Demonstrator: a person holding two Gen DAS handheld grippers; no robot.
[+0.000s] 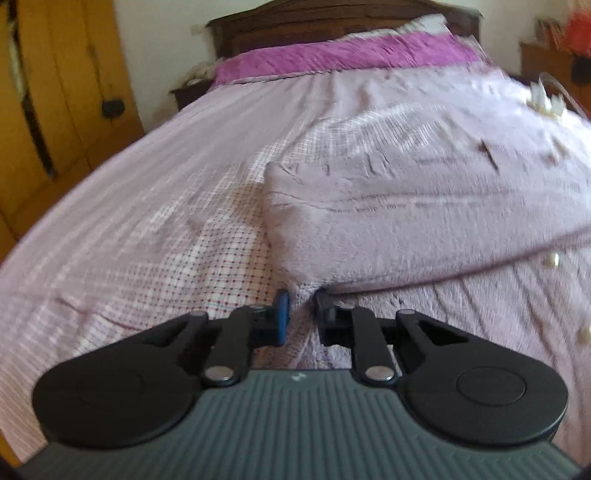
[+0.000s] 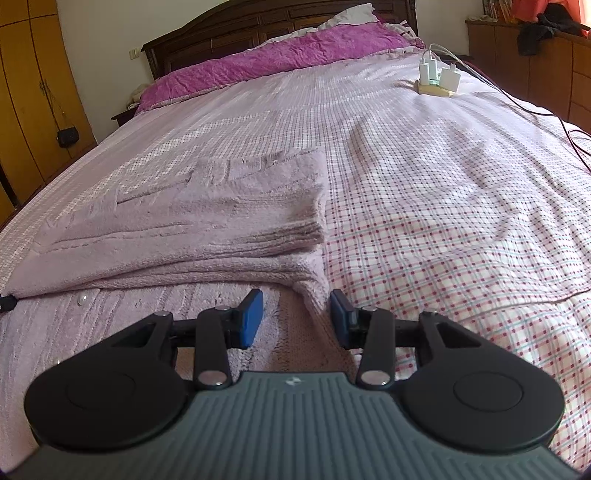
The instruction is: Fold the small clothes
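Note:
A lilac knitted garment (image 1: 388, 221) lies folded over on the checked bed sheet (image 1: 166, 236). My left gripper (image 1: 301, 299) is shut on the garment's near left corner, and the knit bunches up between its narrow jaws. In the right wrist view the same garment (image 2: 221, 206) shows a folded upper layer with a flat lower layer nearest me. My right gripper (image 2: 297, 306) is open at the garment's near right corner. A ridge of the knit runs between its blue pads (image 2: 253, 319), with a gap on the left side.
The checked sheet (image 2: 461, 221) spreads out to the right of the garment. A white charger block (image 2: 437, 79) with cables sits far right on the bed. A magenta pillow (image 2: 277, 55) and a dark headboard (image 2: 229, 29) lie at the far end, and a yellow wardrobe (image 1: 55, 92) stands on the left.

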